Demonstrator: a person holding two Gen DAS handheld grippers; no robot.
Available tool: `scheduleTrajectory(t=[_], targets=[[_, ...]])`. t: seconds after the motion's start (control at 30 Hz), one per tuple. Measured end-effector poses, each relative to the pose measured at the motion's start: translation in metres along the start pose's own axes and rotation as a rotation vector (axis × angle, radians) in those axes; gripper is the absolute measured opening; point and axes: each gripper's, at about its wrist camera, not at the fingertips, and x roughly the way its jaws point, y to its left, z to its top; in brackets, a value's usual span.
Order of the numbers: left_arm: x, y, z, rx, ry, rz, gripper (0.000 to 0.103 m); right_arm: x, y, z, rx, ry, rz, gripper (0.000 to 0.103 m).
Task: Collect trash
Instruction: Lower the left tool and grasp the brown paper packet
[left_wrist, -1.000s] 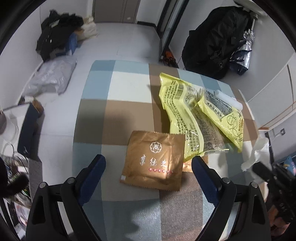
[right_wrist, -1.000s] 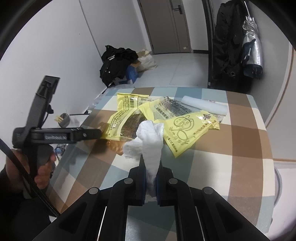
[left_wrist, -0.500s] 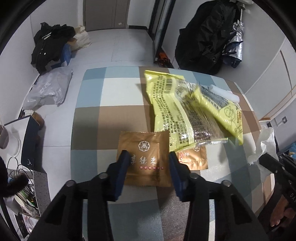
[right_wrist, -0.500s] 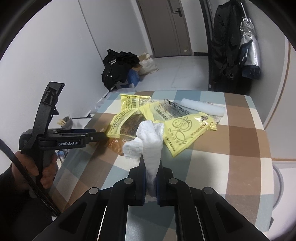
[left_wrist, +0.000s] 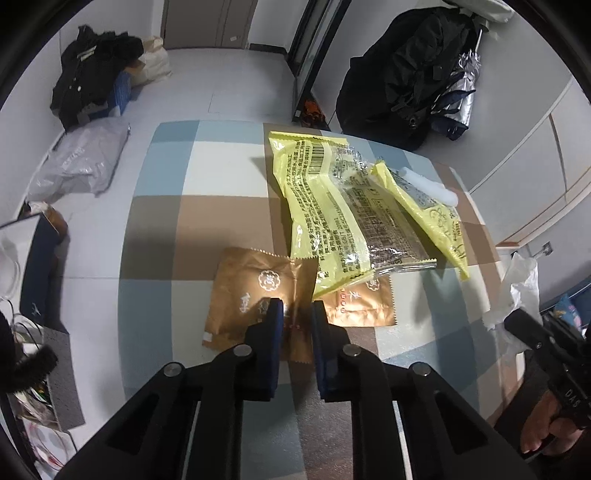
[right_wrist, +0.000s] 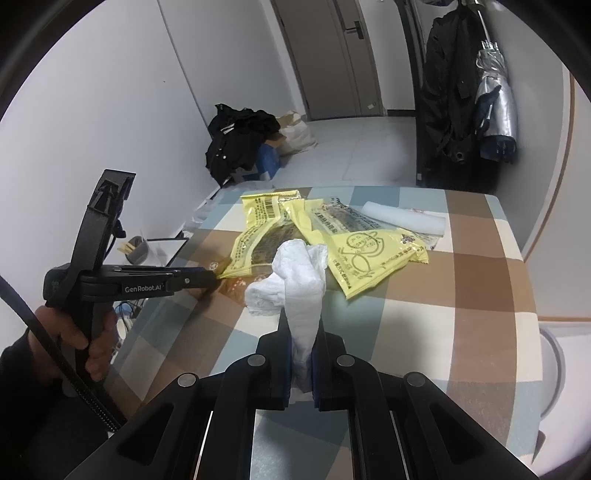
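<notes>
Our left claw (left_wrist: 297, 314) is closing on the creased brown packet (left_wrist: 255, 295); our right claw (right_wrist: 302, 341) clamps white tissue (right_wrist: 295, 284).

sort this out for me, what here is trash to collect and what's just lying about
Trash to collect:
brown packet
second brown packet
yellow wrappers
white tissue
clear wrapper

Lying about:
black clothes
grey bag
hanging coat
</notes>
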Motion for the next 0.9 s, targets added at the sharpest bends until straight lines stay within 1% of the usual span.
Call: scheduleTrajectory(t=[0.03,0.1,0.17,0.23,0.4,0.47,0.53,0.57,0.6,0.63,0.67,0.7,0.73,0.83,0.87,0.9], targets=[[0.000,0.000,0.000,-0.003,0.002,-0.003,0.009,-0.001,0.001,0.000,-0.001,-0.001,0.000,0.007],[0.000,-0.001,-0.001,-0.001,0.008,0.004,0.005,-0.002,0.001,-0.001,-0.002,-0.004,0.000,0.007],[-0.001,0.000,-0.003,-0.006,0.011,0.011,0.004,-0.004,0.001,-0.001,0.000,-0.007,0.002,0.007],[-0.003,0.001,-0.005,-0.014,0.010,-0.005,0.002,-0.007,0.001,-0.001,0.000,-0.012,0.003,0.007],[-0.012,-0.008,-0.007,0.008,-0.015,-0.046,0.002,-0.013,0.000,-0.001,0.006,-0.026,0.015,0.007],[-0.018,-0.012,-0.005,0.022,-0.034,-0.045,0.002,-0.014,0.000,-0.002,0.005,-0.031,0.019,0.007],[-0.025,-0.010,-0.003,0.010,-0.048,-0.031,0.003,-0.016,-0.002,-0.002,0.010,-0.038,0.026,0.007],[-0.026,-0.008,-0.002,0.003,-0.049,-0.019,0.009,-0.016,-0.003,-0.003,0.015,-0.040,0.030,0.007],[-0.027,-0.005,-0.002,-0.002,-0.049,0.002,0.021,-0.016,-0.004,-0.003,0.022,-0.042,0.034,0.007],[-0.025,-0.002,-0.002,-0.005,-0.047,0.044,0.029,-0.016,-0.006,-0.003,0.026,-0.042,0.036,0.007],[-0.023,0.000,-0.003,-0.009,-0.043,0.080,0.046,-0.016,-0.007,-0.004,0.032,-0.042,0.039,0.007],[-0.020,0.003,-0.002,-0.018,-0.041,0.104,0.054,-0.015,-0.008,-0.004,0.035,-0.042,0.042,0.007],[-0.017,0.006,-0.002,-0.031,-0.037,0.117,0.054,-0.015,-0.009,-0.004,0.038,-0.042,0.046,0.007],[-0.003,0.013,0.002,-0.051,0.014,0.164,0.055,-0.016,-0.012,-0.003,0.042,-0.049,0.059,0.007],[-0.001,0.012,0.003,-0.037,0.002,0.183,0.057,-0.016,-0.012,-0.004,0.042,-0.051,0.062,0.007],[0.000,0.010,0.005,-0.025,-0.007,0.204,0.062,-0.016,-0.013,-0.003,0.043,-0.054,0.068,0.007]])
